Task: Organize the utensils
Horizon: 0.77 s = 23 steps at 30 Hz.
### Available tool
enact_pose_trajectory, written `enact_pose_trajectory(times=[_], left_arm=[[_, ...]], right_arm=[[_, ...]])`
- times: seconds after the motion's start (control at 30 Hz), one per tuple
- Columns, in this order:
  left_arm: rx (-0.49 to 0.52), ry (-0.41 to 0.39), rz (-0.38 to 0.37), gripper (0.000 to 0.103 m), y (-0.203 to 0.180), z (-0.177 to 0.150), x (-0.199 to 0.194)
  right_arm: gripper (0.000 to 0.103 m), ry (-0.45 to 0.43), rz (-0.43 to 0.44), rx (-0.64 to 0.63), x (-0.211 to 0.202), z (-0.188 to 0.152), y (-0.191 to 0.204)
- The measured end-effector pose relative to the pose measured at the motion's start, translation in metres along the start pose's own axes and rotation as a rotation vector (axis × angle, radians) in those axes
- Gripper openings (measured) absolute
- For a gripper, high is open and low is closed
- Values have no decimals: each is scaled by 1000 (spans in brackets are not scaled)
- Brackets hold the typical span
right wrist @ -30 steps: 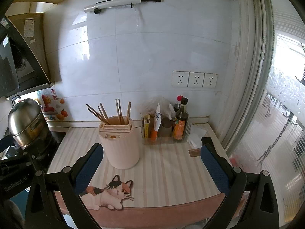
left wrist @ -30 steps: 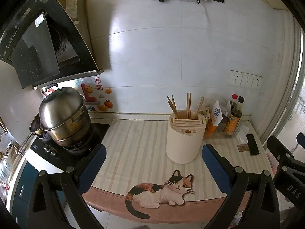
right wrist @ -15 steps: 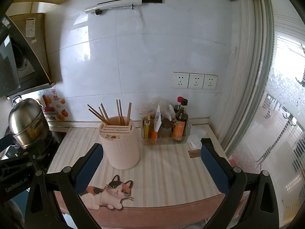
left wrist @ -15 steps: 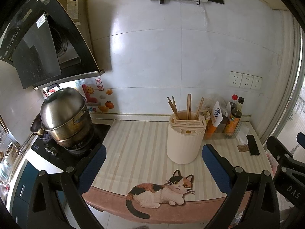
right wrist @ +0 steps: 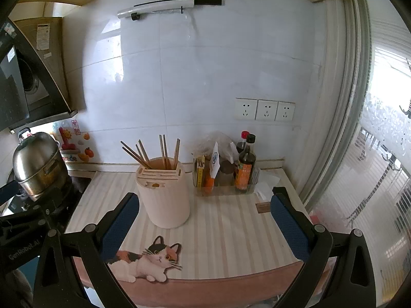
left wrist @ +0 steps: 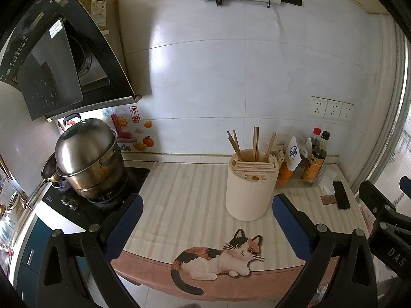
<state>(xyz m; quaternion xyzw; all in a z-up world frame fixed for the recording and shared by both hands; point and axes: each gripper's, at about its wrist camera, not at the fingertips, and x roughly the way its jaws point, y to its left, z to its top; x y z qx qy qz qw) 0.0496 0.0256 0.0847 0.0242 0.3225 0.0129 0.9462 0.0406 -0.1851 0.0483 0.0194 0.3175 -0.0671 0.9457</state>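
Chopsticks (left wrist: 255,143) upright in holder (left wrist: 250,190) (cream)

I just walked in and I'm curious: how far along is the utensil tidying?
Chopsticks already stand in the cream holder on the striped counter. Nothing is in hand: the left gripper and right gripper are both open and empty, short of the holder. No loose utensils are visible, so what remains is unclear.
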Motion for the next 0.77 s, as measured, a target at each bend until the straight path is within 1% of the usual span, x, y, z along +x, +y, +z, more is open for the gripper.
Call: enact_pose_trajectory(times=[0.57, 0.77], left_arm=[[0, -1, 0, 103, 0, 0, -1], [-1, -8, -13, 103, 3, 4, 0]], right_arm=[[103, -6, 1, -1, 0, 4, 4], [103, -6, 1, -1, 0, 3, 4]])
